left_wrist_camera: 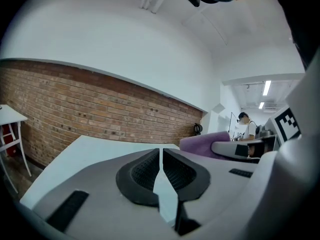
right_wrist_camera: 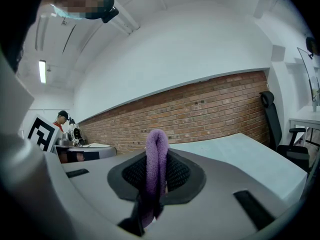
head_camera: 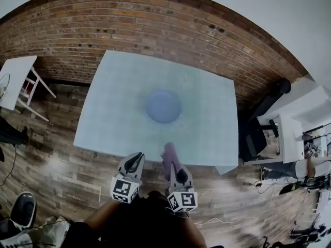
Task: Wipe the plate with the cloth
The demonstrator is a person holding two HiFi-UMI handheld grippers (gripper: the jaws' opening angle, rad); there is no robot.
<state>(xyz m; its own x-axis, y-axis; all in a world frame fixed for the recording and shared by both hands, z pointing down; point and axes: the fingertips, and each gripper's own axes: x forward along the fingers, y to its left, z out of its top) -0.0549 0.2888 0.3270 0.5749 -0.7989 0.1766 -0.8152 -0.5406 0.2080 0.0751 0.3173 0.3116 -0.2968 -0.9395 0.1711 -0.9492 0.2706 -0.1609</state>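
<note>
At the near edge of the table (head_camera: 103, 123), the right gripper (right_wrist_camera: 158, 176) was clamped on a folded purple cloth (head_camera: 171, 160). Its long axis pointed ahead at the blue plate (head_camera: 163, 106), well apart at mid-table. The left gripper (left_wrist_camera: 161, 173) beside it was closed and empty.

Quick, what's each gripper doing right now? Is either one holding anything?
Left gripper: closed, nothing in it.
Right gripper: closed on the purple cloth.
</note>
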